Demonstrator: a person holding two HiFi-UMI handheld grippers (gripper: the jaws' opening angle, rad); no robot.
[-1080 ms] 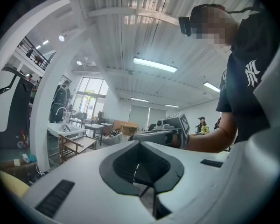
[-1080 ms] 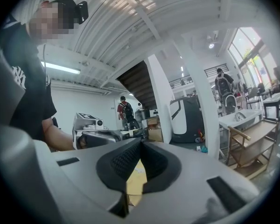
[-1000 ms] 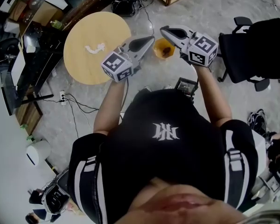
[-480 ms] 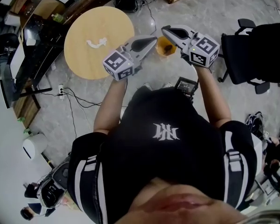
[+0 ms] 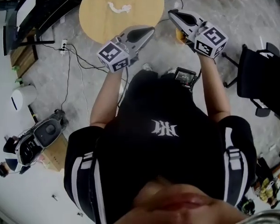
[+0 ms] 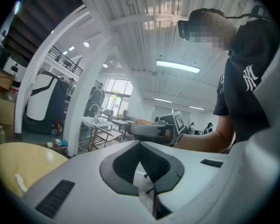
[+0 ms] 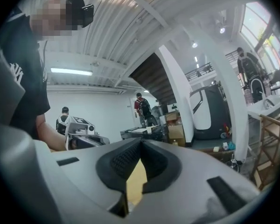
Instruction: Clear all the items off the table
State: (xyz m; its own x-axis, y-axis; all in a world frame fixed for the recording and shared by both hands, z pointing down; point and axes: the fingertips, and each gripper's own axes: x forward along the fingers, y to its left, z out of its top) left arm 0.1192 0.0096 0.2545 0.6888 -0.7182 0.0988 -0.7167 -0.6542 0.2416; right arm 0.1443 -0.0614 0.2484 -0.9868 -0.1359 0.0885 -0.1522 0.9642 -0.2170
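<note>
A round wooden table (image 5: pixel 102 20) stands at the top of the head view with a small twisted white item (image 5: pixel 120 7) lying on it. My left gripper (image 5: pixel 150 30) is held out level just short of the table's near edge, shut and empty. My right gripper (image 5: pixel 171 14) sits to its right, beside the table's right rim, also shut with nothing in it. The left gripper view has its closed jaws (image 6: pixel 140 144) with the tabletop (image 6: pixel 9 157) and white item (image 6: pixel 19 183) low at the left. In the right gripper view, wood shows under the closed jaws (image 7: pixel 141 141).
A black office chair (image 5: pixel 261 78) stands on the right. Cables (image 5: pixel 74 55) run over the grey floor left of the table, near a dark desk (image 5: pixel 32 8). A white canister (image 5: pixel 23 97) and a grey machine (image 5: pixel 42 134) sit at the left. A sliver of orange bin (image 5: pixel 178 33) shows behind the right gripper.
The table has shifted from the upper left to the top centre of the head view, and both grippers now reach closer to its edge. Both stay shut and empty.
</note>
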